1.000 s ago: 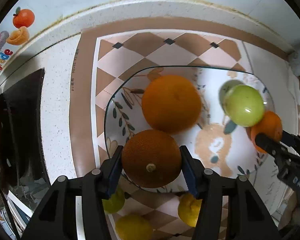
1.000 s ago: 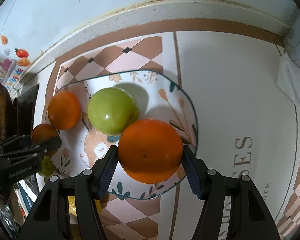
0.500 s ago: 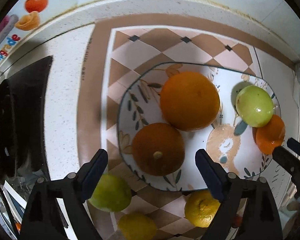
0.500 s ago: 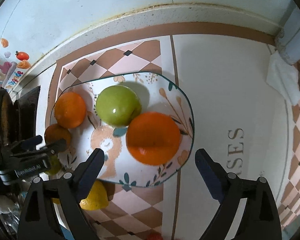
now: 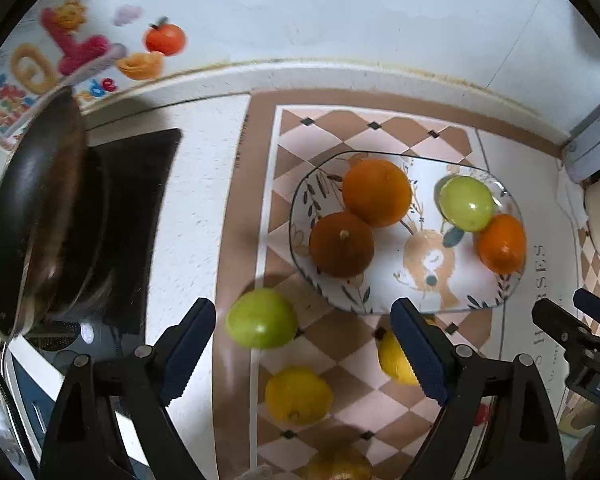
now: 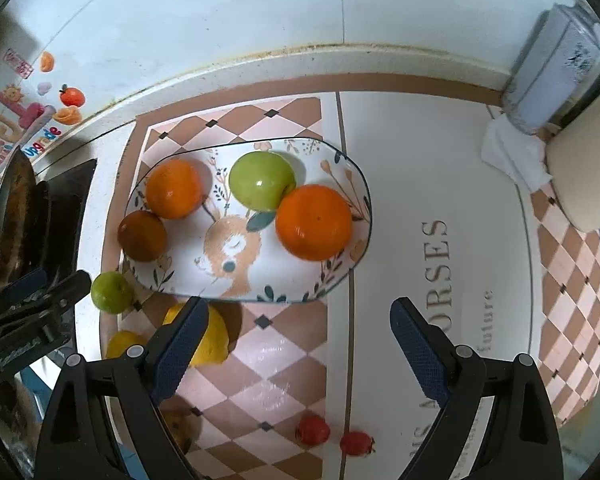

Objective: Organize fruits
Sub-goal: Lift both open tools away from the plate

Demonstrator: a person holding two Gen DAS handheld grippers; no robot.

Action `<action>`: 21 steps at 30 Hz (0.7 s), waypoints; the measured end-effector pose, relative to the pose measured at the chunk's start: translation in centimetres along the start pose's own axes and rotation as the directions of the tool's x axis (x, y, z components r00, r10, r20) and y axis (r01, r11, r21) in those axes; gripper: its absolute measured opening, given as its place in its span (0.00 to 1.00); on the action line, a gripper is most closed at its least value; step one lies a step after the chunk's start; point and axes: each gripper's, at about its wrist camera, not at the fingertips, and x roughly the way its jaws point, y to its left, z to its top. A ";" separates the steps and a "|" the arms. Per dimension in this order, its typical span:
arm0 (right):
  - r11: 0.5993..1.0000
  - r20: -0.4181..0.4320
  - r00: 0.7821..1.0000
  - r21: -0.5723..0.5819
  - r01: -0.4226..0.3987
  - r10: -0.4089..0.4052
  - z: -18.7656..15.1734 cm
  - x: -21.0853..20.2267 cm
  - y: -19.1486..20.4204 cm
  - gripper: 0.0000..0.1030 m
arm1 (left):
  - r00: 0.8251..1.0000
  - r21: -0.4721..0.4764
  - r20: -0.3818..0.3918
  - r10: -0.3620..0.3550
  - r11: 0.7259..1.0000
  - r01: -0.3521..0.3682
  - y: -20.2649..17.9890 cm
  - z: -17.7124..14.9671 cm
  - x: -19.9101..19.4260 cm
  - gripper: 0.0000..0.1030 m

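A patterned plate holds a dark orange, two bright oranges and a green apple. On the checked mat lie a loose green apple and two lemons. My left gripper is open and empty, above the mat in front of the plate. My right gripper is open and empty, in front of the plate's right end.
A dark pan on a black hob stands at the left. Two small red fruits lie near the front. A grey box and white cloth are at the back right. A wall runs along the back.
Both grippers have pulled back and up from the plate, open. The dark orange and the bright orange they released stay on the plate. More of the mat and loose fruit shows.
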 end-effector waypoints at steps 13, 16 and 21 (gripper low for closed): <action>0.999 0.147 0.989 -0.018 0.034 -0.031 -5.0 -7.8 1.4 0.92 | 0.984 0.012 0.176 -0.013 1.000 0.011 -0.6 -5.3 -7.9 0.87; 0.999 0.177 0.984 -0.016 0.031 -0.028 -6.2 -9.6 1.6 0.92 | 0.978 0.027 0.206 -0.017 1.000 0.012 -1.0 -6.1 -9.5 0.87; 0.999 0.224 0.974 -0.019 0.029 -0.024 -8.2 -12.6 2.1 0.92 | 0.967 0.044 0.253 -0.033 0.999 0.023 -1.3 -7.3 -12.2 0.87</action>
